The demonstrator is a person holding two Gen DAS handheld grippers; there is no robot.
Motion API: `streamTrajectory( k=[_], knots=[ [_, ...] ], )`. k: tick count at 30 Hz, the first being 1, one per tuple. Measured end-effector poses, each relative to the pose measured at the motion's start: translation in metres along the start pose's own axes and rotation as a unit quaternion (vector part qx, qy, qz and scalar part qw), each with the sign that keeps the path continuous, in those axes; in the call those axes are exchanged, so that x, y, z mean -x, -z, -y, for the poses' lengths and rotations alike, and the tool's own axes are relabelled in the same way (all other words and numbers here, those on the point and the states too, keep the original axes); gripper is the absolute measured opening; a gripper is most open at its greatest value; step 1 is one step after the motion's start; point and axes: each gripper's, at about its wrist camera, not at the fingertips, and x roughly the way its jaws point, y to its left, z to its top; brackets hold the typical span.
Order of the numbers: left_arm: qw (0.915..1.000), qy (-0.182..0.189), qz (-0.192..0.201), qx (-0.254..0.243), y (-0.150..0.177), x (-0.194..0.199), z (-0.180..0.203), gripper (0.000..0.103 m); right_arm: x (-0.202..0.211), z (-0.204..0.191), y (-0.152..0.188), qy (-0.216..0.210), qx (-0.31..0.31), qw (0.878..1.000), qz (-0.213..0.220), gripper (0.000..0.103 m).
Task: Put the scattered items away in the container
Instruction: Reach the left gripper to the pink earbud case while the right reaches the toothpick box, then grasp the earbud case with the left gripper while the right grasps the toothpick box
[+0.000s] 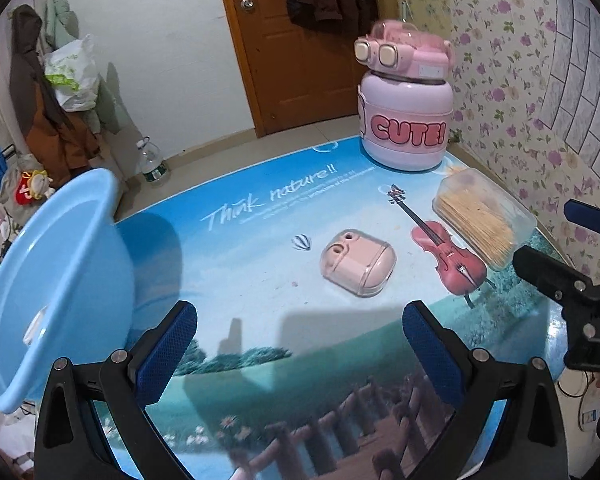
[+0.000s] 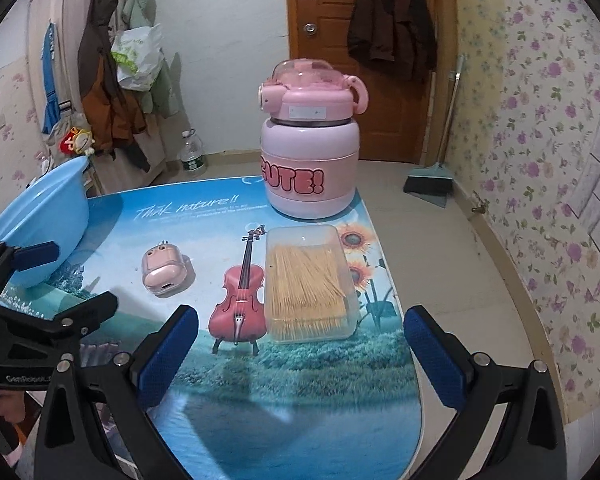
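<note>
Both grippers are hovering wide open and empty above the table (image 1: 260, 240). The left gripper (image 1: 300, 344) is facing the pink earbud case (image 1: 358, 262) at frame centre, probably for pickup. The right gripper (image 2: 300, 348) is facing the toothpick box (image 2: 308, 284). The blue basin (image 1: 56, 280) is sitting tilted at frame left, apparently awaiting items.

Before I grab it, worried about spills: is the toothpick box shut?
Cannot tell. The toothpick box lies flat, sticks inside its clear walls, but no lid seam shows in either view.
</note>
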Motion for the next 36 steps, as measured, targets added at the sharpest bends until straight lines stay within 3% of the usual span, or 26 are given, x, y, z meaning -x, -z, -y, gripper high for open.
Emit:
streamTrajectory(
  k=[14,17,19,26,29,36],
  knots=[
    [0.9990,0.028,-0.015,-0.031,-0.020,-0.037,0.012,0.103,-0.039,0.009,-0.013,-0.013,0.018,1.000,-0.016,0.103],
    [0.9983,0.036,-0.018,-0.041,-0.023,-0.044,0.014,0.103,-0.046,0.011,-0.016,-0.020,0.019,0.999,-0.018,0.098],
    [0.9982,0.039,-0.020,-0.042,-0.026,-0.049,0.013,0.103,-0.050,0.011,-0.018,-0.032,0.023,0.999,-0.020,0.089],
    [0.9959,0.061,-0.017,-0.064,-0.033,-0.060,0.019,0.103,-0.066,0.013,-0.020,-0.033,0.023,0.999,-0.032,0.088],
    [0.9946,0.063,-0.022,-0.079,-0.032,-0.067,0.023,0.103,-0.071,0.014,-0.021,-0.039,0.023,0.998,-0.037,0.080],
    [0.9937,0.080,-0.026,-0.075,-0.035,-0.072,0.019,0.101,-0.078,0.013,-0.019,-0.046,0.021,0.998,-0.047,0.074]
  ],
)
